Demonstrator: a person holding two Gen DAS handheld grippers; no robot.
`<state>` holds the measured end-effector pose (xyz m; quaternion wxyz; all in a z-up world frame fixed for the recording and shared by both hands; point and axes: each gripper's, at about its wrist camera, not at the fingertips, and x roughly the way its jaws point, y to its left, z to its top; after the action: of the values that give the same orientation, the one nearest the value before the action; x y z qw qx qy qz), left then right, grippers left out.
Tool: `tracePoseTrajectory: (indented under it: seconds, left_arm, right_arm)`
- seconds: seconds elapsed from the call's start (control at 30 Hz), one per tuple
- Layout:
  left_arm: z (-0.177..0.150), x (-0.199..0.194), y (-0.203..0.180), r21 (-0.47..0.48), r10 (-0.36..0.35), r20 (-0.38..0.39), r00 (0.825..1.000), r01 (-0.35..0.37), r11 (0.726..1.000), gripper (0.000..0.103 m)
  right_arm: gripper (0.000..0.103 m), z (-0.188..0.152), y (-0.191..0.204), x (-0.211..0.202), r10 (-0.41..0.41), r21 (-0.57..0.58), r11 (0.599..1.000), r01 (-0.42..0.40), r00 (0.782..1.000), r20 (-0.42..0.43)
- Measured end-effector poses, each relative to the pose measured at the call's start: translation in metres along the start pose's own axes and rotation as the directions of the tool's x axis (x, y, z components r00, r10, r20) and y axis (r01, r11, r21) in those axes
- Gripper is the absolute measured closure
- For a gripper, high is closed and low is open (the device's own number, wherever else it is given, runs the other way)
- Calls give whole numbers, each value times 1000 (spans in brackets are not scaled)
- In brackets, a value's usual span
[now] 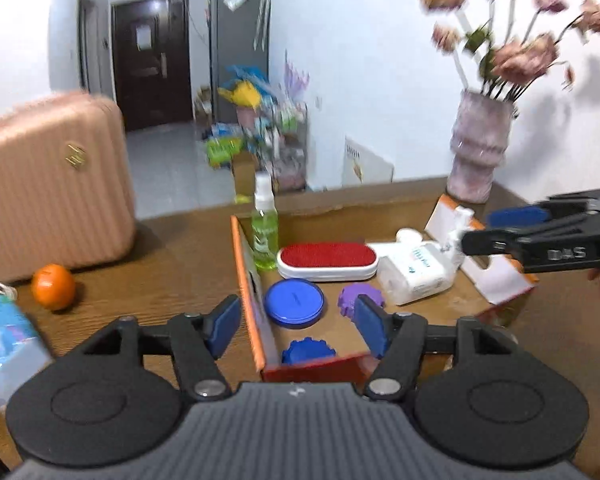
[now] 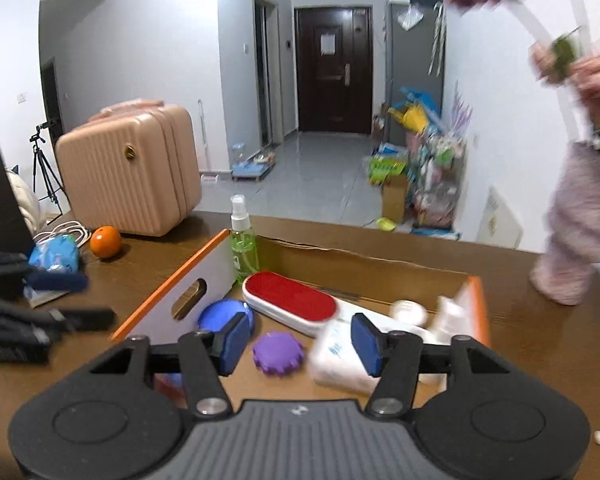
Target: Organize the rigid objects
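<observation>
Both grippers hang over the box (image 1: pixel 256 308) on the tabletop (image 1: pixel 172 264), their jaws spread and pinching nothing. Between the left gripper's (image 1: pixel 296 326) jaws show the box's near wall, the blue lid (image 1: pixel 295 303) and a blue cog (image 1: pixel 308 351); the purple cog (image 2: pixel 278 353) lies between the right gripper's (image 2: pixel 298 344) jaws, the tissue pack (image 2: pixel 340 360) at its right jaw. The brush (image 1: pixel 327 261) and spray bottle (image 1: pixel 265 236) sit beyond. The orange (image 1: pixel 53 286) rests outside, well left of the left jaws. Everything rigid looks boxed; I'd lift straight up, keeping clear of the walls, then fetch the orange if it counts.
</observation>
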<state>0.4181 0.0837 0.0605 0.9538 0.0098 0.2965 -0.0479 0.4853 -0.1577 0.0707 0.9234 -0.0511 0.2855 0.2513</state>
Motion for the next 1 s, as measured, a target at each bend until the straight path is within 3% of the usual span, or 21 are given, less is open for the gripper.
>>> tracePoseTrajectory:
  seconds: [0.1,0.23,0.4,0.47,0.57,0.67,1.0]
  left_arm:
    - [-23,-50,-9,-13,-1,65,998,2,1000,31]
    - [-68,-105,-28,-51,-34,94,995,38,998,28]
    - [-126,-156,-58,-76,-14,110,994,22,997,20]
    - [-146,-174,-70,-82,-15,117,993,25,996,19]
    - [-167,-186,-83,-76,-37,87,996,44,996,18]
    - [-176,-191,-94,-56,-20,71,997,24,998,13]
    - [-175,-164,-106,-58,-22,27,999,23,998,13]
  right_arm:
    - [33,-32,3,-56,-34,13,999,34,998,56]
    - [33,-89,18,-111,-57,14,998,56,994,93]
    - [30,-154,46,-161,-129,27,992,127,984,123]
    - [30,-178,54,-172,-114,44,993,109,987,110]
    - [30,-203,60,-180,-60,65,996,57,997,49]
    - [30,-216,67,-185,-86,35,996,85,996,25]
    - [32,-218,48,-159,-103,78,992,101,995,18]
